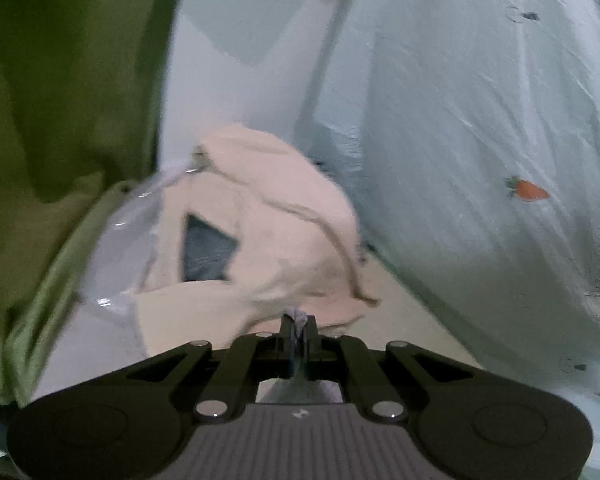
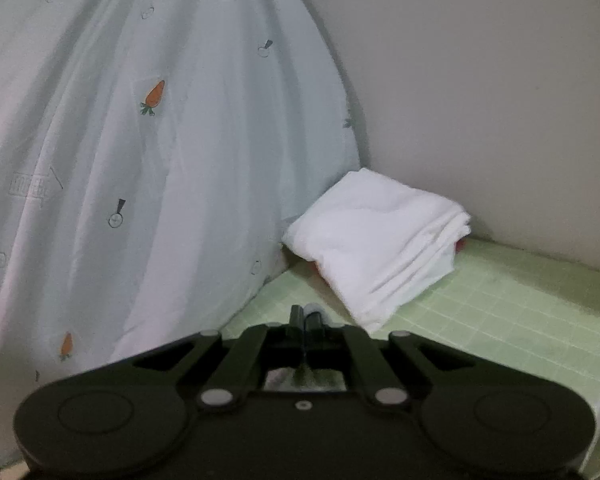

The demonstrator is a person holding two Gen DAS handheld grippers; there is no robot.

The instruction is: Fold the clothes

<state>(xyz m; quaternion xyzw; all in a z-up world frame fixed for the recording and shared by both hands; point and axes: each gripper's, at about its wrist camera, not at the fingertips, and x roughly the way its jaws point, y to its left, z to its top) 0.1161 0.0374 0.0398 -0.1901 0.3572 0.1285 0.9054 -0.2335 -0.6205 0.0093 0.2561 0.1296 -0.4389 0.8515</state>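
Green grid mat [image 2: 512, 312] against a plain wall, folded white cloth [image 2: 380, 240] at the far side. Pale carrot-print sheet [image 2: 140, 160] hangs on the left, lifted. Left gripper [image 1: 298, 326] pinches its edge; right gripper [image 2: 305, 320] has jaws pressed together, pinched fabric unclear.

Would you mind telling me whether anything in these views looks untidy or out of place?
Yes: the cream garment lies crumpled in a heap rather than folded, a denim piece showing through a gap. By contrast, the white folded cloth sits neatly on the green grid mat.
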